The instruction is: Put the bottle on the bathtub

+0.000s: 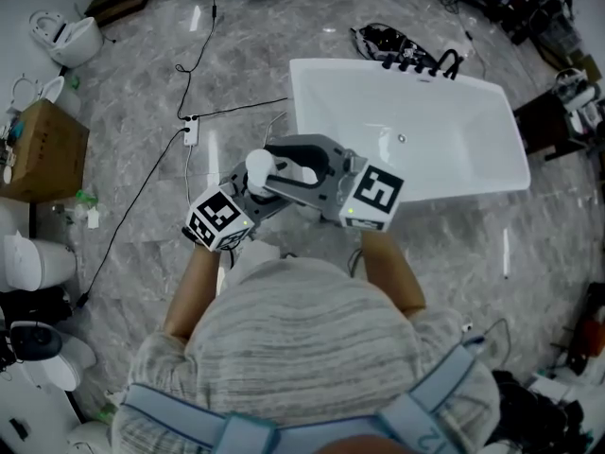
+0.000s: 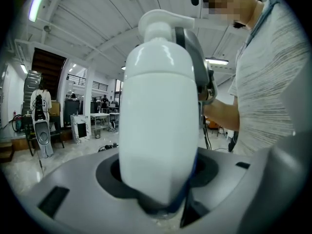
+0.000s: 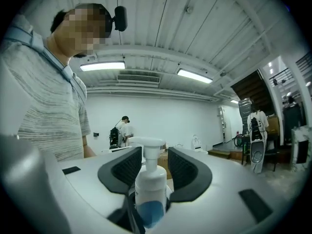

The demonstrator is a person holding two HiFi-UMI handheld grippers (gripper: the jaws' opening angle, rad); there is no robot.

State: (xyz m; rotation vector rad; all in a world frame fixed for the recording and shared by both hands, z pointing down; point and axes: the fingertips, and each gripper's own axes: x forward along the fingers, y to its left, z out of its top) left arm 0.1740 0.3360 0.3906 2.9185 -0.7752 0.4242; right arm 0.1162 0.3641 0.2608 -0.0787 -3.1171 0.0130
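While our left gripper (image 2: 161, 206) and right gripper (image 3: 148, 189) both pinch the bottle (image 1: 271, 169) short of the bathtub (image 1: 454, 189), we judge the carry underway; next, set it upright on the rim.

A grey, marble-patterned tile floor (image 1: 142, 74) fills the head view. A white rectangular bathtub (image 1: 307, 112) stands on it at upper right, with a black bag (image 1: 388, 38) on the floor just behind it. A thin black cable (image 1: 142, 192) snakes across the tiles past a small white plug block (image 1: 190, 136). At the left edge sit a brown cardboard box (image 1: 43, 149) and a white toilet (image 1: 68, 36).
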